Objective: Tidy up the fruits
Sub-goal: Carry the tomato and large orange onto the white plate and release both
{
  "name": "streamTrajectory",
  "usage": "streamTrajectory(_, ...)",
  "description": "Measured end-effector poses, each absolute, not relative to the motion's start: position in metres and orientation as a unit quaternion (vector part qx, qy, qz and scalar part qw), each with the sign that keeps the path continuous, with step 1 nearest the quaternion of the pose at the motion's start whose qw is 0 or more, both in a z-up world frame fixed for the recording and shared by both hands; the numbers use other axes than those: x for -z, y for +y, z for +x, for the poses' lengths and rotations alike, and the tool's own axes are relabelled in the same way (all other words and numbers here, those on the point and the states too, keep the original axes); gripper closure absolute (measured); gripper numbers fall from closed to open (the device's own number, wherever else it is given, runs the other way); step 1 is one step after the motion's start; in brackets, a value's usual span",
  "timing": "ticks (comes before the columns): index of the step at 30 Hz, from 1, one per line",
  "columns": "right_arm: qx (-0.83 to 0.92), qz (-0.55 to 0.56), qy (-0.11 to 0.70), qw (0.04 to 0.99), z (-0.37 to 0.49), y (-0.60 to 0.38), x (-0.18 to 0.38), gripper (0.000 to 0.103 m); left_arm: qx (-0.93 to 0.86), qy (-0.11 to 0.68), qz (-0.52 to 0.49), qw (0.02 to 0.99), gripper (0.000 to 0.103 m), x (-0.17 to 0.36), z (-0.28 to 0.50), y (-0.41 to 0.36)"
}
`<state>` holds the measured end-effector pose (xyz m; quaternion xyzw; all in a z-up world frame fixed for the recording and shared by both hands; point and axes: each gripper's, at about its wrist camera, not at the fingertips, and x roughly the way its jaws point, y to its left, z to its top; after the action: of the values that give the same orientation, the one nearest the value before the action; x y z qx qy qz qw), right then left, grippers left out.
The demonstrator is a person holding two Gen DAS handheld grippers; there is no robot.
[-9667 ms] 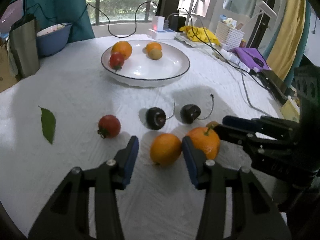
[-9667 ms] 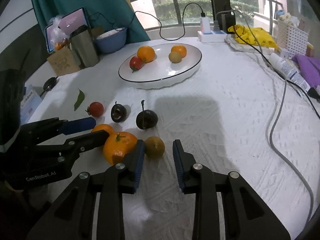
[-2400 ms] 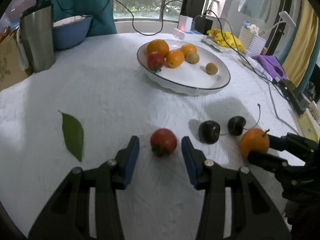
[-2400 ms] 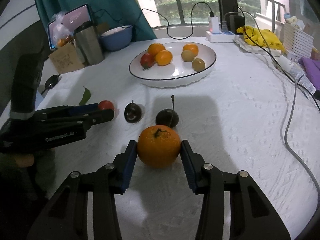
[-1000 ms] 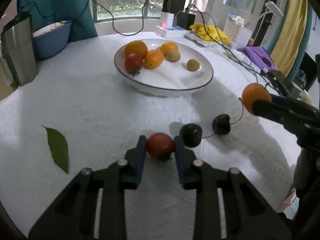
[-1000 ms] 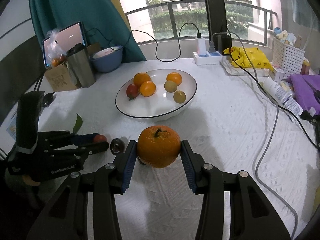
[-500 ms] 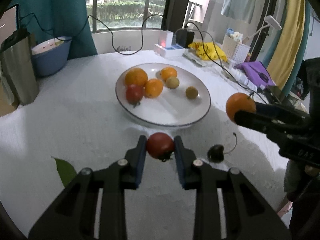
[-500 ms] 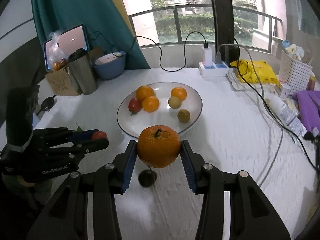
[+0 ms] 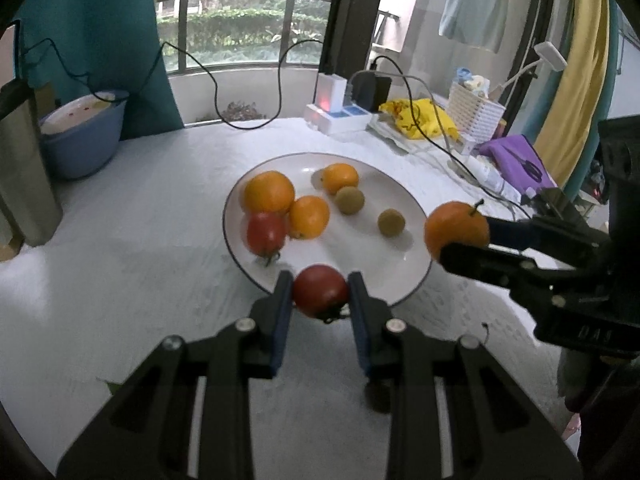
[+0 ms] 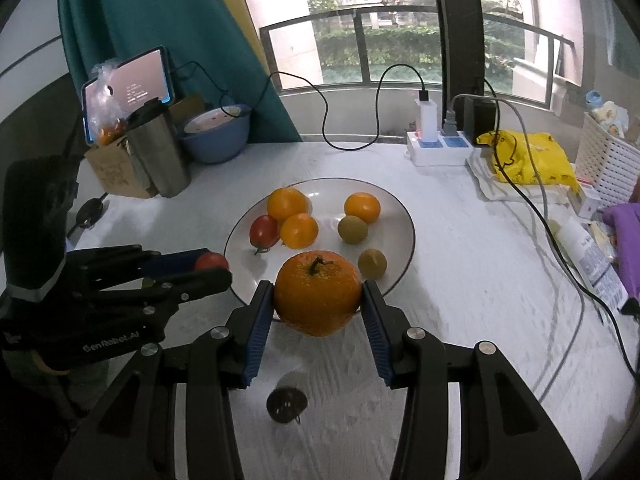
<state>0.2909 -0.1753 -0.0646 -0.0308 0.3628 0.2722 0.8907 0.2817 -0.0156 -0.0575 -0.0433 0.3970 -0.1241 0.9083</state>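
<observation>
My left gripper (image 9: 320,292) is shut on a red tomato (image 9: 320,290) and holds it in the air over the near rim of the white plate (image 9: 404,196). My right gripper (image 10: 318,300) is shut on a large orange (image 10: 318,298) with a stem, held above the plate's (image 10: 396,216) near edge; the orange also shows in the left wrist view (image 9: 456,232). The plate holds several fruits: oranges, a tomato (image 9: 266,232) and two small brown-green fruits. A dark cherry (image 10: 286,404) lies on the cloth below my right gripper.
A steel tumbler (image 10: 160,156), a blue bowl (image 10: 216,132) and a cardboard box stand at the back left. A power strip (image 10: 436,148) with cables, a yellow bag (image 10: 528,156) and a white basket (image 10: 608,156) lie at the back right. A grey cable (image 10: 560,276) crosses the cloth.
Both grippers have lifted their fruits off the cloth and moved forward toward the plate. The tomato and the large orange now hang over the plate's near rim.
</observation>
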Motion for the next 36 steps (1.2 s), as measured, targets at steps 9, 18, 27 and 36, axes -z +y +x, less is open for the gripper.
streamTrajectory(9,-0.282,-0.033,0.376,0.882,0.316,-0.16,0.077,0.056,0.129,0.405,-0.05,0.904,0.074,0.066,0.303,-0.013)
streamTrajectory(18,-0.291,-0.035,0.392,0.872,0.341,-0.143,0.091,0.056,0.128,0.427,-0.053,0.893,0.074,0.075,0.317,-0.011)
streamTrajectory(27,-0.288,-0.031,0.402,0.868,0.349,-0.141,0.097,0.056,0.123,0.427,-0.061,0.894,0.072,0.076,0.317,-0.007)
streamTrajectory(36,-0.274,-0.026,0.391,0.878,0.338,-0.148,0.084,0.05,0.12,0.414,-0.067,0.9,0.059,0.064,0.305,-0.004)
